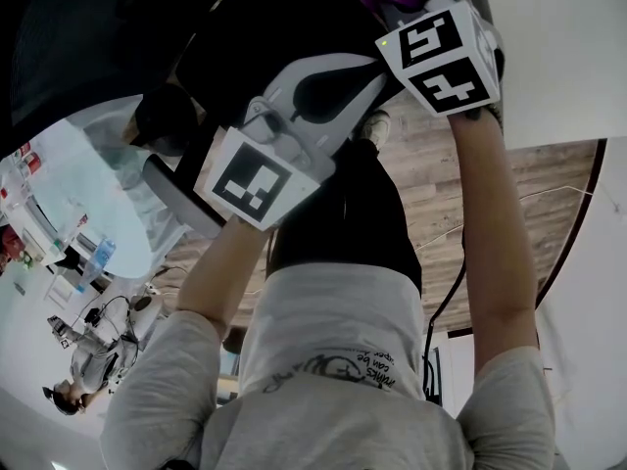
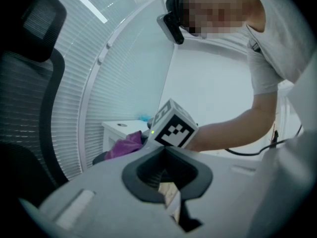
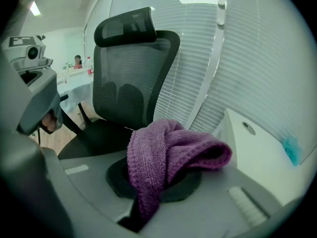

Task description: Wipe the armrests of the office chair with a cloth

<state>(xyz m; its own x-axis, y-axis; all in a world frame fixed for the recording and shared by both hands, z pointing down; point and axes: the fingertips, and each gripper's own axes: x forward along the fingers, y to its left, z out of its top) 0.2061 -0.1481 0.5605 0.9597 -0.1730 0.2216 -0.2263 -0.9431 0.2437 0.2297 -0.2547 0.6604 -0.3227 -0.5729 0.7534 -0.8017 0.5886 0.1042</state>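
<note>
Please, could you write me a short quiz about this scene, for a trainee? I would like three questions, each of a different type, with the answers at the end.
1. True or false: the right claw is shut on the purple cloth.
2. What does the left claw hold? A) nothing B) a second cloth C) a bottle
3. In the right gripper view, what stands behind the office chair?
Key: 1 true; 2 A; 3 white window blinds.
</note>
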